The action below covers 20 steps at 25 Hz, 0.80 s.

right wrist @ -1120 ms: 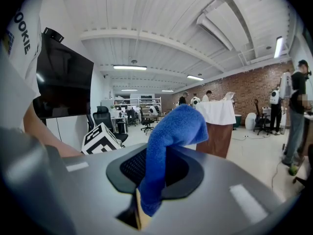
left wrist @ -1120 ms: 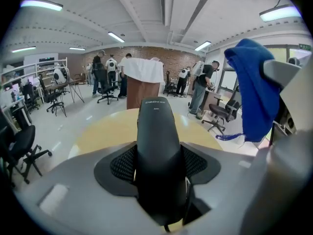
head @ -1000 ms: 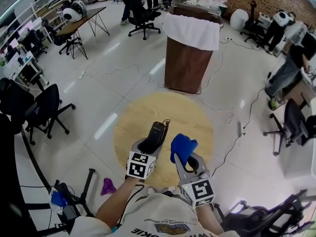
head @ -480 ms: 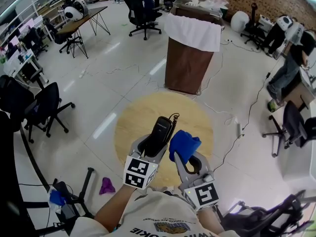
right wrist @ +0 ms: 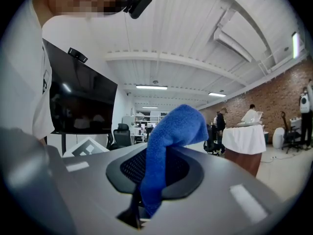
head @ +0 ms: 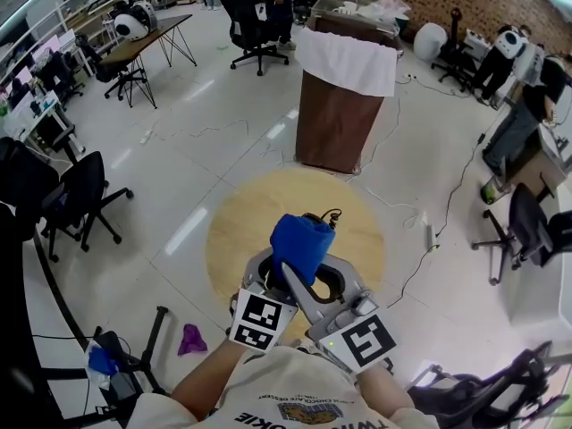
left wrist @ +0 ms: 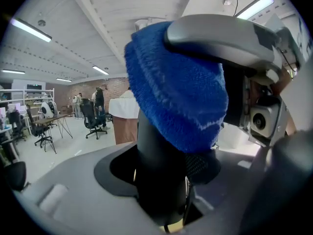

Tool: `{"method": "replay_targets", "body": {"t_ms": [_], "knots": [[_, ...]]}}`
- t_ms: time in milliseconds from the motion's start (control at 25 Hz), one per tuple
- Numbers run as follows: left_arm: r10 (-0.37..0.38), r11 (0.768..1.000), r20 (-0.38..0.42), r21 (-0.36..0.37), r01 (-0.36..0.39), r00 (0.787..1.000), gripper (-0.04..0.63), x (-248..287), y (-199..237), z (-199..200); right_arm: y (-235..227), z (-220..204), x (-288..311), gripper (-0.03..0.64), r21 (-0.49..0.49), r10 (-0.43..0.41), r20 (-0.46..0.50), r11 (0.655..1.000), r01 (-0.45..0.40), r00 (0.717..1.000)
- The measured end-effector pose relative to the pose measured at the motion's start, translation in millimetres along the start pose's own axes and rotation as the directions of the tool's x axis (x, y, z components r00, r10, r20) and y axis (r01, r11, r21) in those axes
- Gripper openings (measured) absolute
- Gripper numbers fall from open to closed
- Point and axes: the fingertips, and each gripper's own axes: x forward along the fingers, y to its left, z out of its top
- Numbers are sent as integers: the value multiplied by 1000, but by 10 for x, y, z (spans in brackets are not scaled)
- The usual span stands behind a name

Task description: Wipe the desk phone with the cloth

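Two grippers are held up close together over a round wooden table [head: 237, 231]. The left gripper [left wrist: 161, 163] is clamped on one black phone handset [left wrist: 159, 146], which stands up between its jaws. The right gripper [right wrist: 154, 177] pinches one blue cloth [right wrist: 171, 129], its jaws closed on the fabric's lower end. The bunched top of the cloth lies over the handset's upper end. In the left gripper view, one grey finger [left wrist: 220, 38] of the right gripper crosses over it.

From the head view, the cloth [head: 302, 244] hides nearly the whole handset. Only a bit of coiled cord [head: 327, 214] shows just past it. The handset's top is covered in the left gripper view too, and its lower end is cut off by the frame edge.

Each gripper carries one cube with black-and-white square markers, so two cubes show [head: 262, 318] [head: 362, 340]. They bear patterns, not letters. Dark print on the person's pale shirt [head: 295, 411] is cut by the bottom edge and cannot be read whole.

Beyond the table stands one brown stand [head: 335, 123] with a white sheet draped over its top. One small purple thing [head: 190, 338] lies on the floor to the left, too small to identify.
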Motion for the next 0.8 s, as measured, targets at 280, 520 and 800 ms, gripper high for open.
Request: {"method": "replay_targets", "body": {"t_ms": [280,520,800], "knots": [[7,1000,10,25,-7,1000,253,-48,16,36,147,-124,138,61,12,46,-35,999,-46,998],[1,1000,18,5,-1,1000,253,-115,-1,45,38,-82,117,61,20,13,-23,1000,-13,1000],[0,1000,39,0,0,999,253,-202,7,97,-132,71,68,61,-29,-27,10,999,28,1000]]}}
